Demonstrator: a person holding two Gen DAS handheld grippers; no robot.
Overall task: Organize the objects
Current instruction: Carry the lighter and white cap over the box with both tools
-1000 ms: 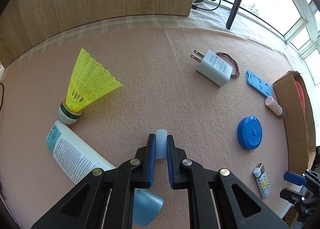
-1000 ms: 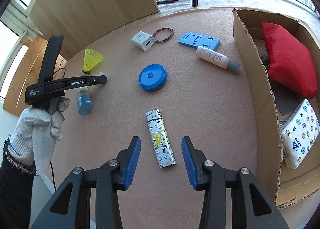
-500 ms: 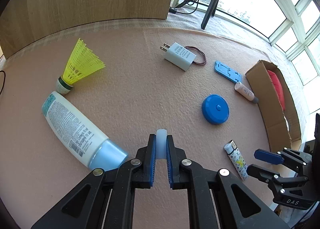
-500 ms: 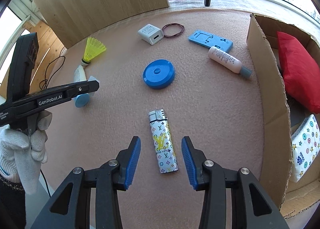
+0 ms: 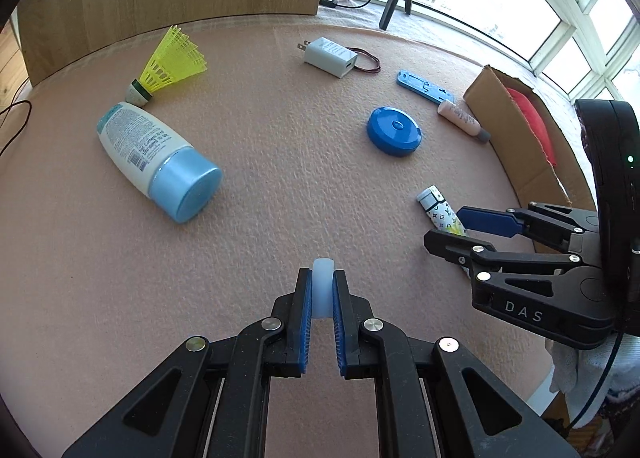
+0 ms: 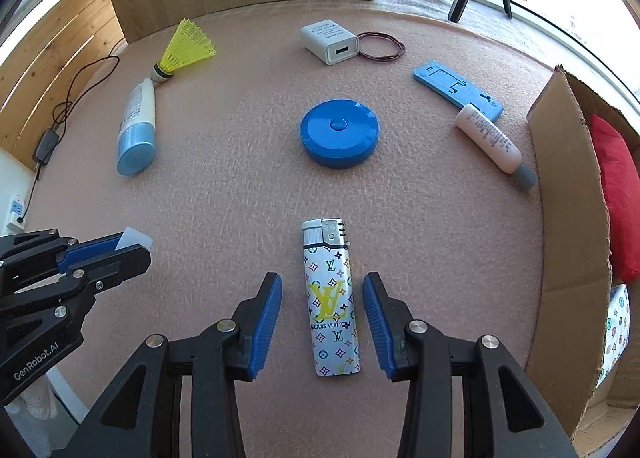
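Lighter [image 6: 331, 296] lies flat on the pink mat [image 6: 248, 198] near its front edge, metal head pointing away, between the spread fingers of the right gripper [image 6: 323, 320]; neither pad touches it. The left gripper [image 5: 323, 300] is clamped on a small white block [image 5: 323, 292], held above the mat near the front edge, left of the lighter. At mid-mat sits a blue disc [image 6: 339, 132]. Toward the left edge lie a bottle [image 6: 136, 126] with a blue cap and, just beyond it, a yellow shuttlecock [image 6: 182, 50]. Near the back edge rest a charger [image 6: 330, 41] and a rubber band [image 6: 380, 46] touching it. At the right, a blue plate [image 6: 456, 88] and a pink tube [image 6: 492, 140] lie beside an open box [image 6: 568, 194] holding a red cushion [image 6: 614, 194].
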